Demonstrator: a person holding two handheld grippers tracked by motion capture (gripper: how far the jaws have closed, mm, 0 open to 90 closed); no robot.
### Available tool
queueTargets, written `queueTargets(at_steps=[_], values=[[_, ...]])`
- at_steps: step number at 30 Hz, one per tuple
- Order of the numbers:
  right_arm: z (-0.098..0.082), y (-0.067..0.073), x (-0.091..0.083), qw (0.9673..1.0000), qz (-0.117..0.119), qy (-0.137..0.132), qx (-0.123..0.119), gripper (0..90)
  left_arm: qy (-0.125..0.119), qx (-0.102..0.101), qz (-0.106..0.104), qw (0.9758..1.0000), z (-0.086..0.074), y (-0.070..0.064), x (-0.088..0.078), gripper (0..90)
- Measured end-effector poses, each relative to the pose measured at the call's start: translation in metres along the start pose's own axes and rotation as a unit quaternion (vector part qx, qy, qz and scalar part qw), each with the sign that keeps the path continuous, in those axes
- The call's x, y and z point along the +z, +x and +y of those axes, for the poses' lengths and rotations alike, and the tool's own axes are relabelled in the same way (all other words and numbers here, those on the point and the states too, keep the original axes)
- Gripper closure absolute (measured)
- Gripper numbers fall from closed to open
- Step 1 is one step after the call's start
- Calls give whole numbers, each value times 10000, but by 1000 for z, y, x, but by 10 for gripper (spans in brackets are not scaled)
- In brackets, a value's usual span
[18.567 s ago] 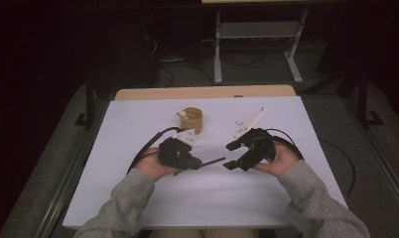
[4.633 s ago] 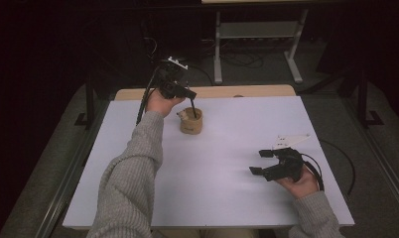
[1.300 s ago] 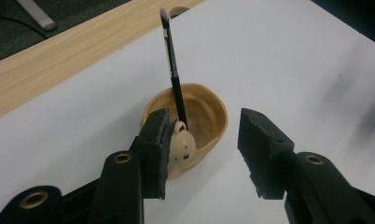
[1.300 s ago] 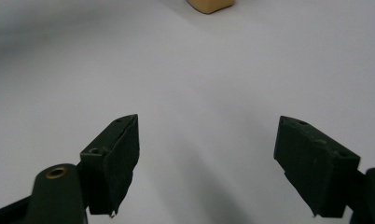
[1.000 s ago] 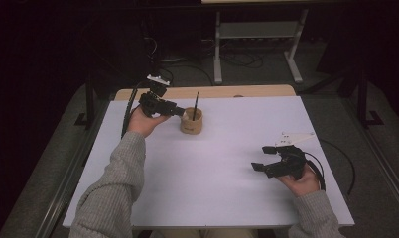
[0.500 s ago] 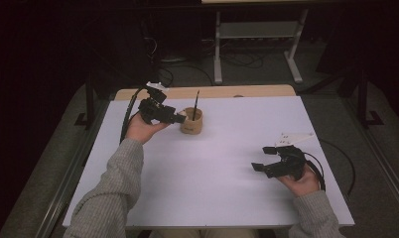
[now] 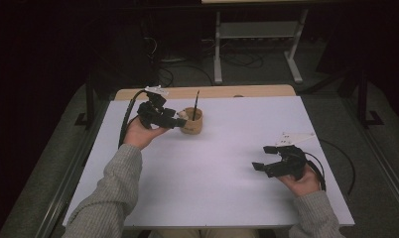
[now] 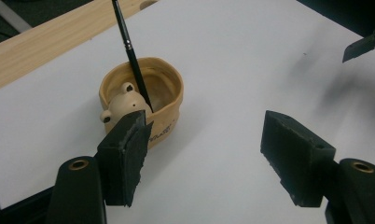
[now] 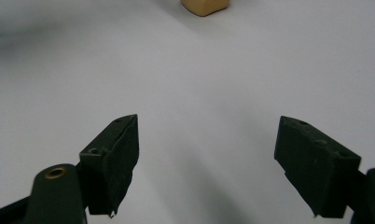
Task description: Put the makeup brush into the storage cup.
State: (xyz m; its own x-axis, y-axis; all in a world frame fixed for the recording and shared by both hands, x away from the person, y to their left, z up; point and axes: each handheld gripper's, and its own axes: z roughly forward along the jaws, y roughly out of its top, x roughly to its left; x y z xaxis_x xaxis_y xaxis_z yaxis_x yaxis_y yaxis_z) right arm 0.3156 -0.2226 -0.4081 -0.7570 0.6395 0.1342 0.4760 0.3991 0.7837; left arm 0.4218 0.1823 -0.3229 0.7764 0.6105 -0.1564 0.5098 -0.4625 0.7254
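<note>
A tan ceramic cup (image 7: pixel 191 123) stands at the back left of the white table, and a thin black brush (image 7: pixel 195 105) leans upright in it. My left gripper (image 7: pixel 176 122) hovers just left of the cup; its jaws have just been opening and nothing is between them. In the left gripper view the cup (image 8: pixel 172 95) has a small frog figure (image 8: pixel 127 99) inside, the brush (image 8: pixel 132 56) rests beside it, and my left gripper (image 8: pixel 206 128) is spread wide in front. My right gripper (image 7: pixel 263 157) rests open at the near right over bare table; the right gripper view shows my right gripper (image 9: pixel 206 126) holding nothing.
The white tabletop (image 7: pixel 212 173) has a wooden strip (image 7: pixel 247 91) along its back edge. Cables trail from both grippers. A metal stand (image 7: pixel 257 29) and loose cables sit on the dark floor behind. The other gripper (image 8: pixel 363 44) shows far off in the left gripper view.
The left gripper has drawn back a little from the cup toward the near side, with its jaws wider apart. The brush stays leaning in the cup. The right hand has kept still.
</note>
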Motion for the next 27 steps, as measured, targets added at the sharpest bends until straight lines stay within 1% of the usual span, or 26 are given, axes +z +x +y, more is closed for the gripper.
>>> queueTargets(at_steps=[1,2,4,7,8,9,10,14,16,17,18,19,20,22,26,27], values=[[0,0,0,10000,8,-3,33,207,-37,-12,-47,10000,0,-1,0,310],[0,0,0,10000,-3,-12,1,207,-23,45,-50,10000,0,-2,-2,307],[0,0,0,10000,-4,-8,-2,207,-75,-4,-45,10000,0,-5,-3,303],[0,1,-1,10000,-11,0,11,208,-87,55,-35,9999,0,-6,-6,302],[0,1,-1,10000,-16,2,10,207,-84,47,-38,9999,-1,-7,-6,301],[0,1,-1,10000,-20,-6,-7,207,-108,10,-42,9999,-2,-7,-7,298],[0,0,-1,10000,-27,-10,-3,207,-113,31,-54,9999,-3,-7,-7,297],[0,0,-2,10000,-51,-14,31,207,-89,-14,-49,9999,-9,-7,-7,283],[0,-1,-1,10000,-66,2,-21,207,-103,-26,-42,9999,-11,-6,-8,278],[0,0,-1,10000,-62,7,-7,207,-97,0,-38,9999,-12,-5,-8,278],[0,0,0,10000,-52,20,11,207,-78,-52,-53,9999,-13,-6,-8,278],[0,1,0,10000,-75,45,-19,208,-71,-11,-56,10000,-14,-6,-8,279],[0,1,0,10000,-70,51,-11,208,-41,-12,-33,10000,-15,-7,-8,279],[0,1,0,10000,-76,43,-12,207,-54,14,-43,10000,-17,-8,-8,277],[0,1,-1,10000,-95,24,20,208,-87,-4,-31,10000,-22,-10,-10,272],[0,1,-1,9999,-106,17,25,208,-90,19,-30,10000,-22,-10,-10,270]])
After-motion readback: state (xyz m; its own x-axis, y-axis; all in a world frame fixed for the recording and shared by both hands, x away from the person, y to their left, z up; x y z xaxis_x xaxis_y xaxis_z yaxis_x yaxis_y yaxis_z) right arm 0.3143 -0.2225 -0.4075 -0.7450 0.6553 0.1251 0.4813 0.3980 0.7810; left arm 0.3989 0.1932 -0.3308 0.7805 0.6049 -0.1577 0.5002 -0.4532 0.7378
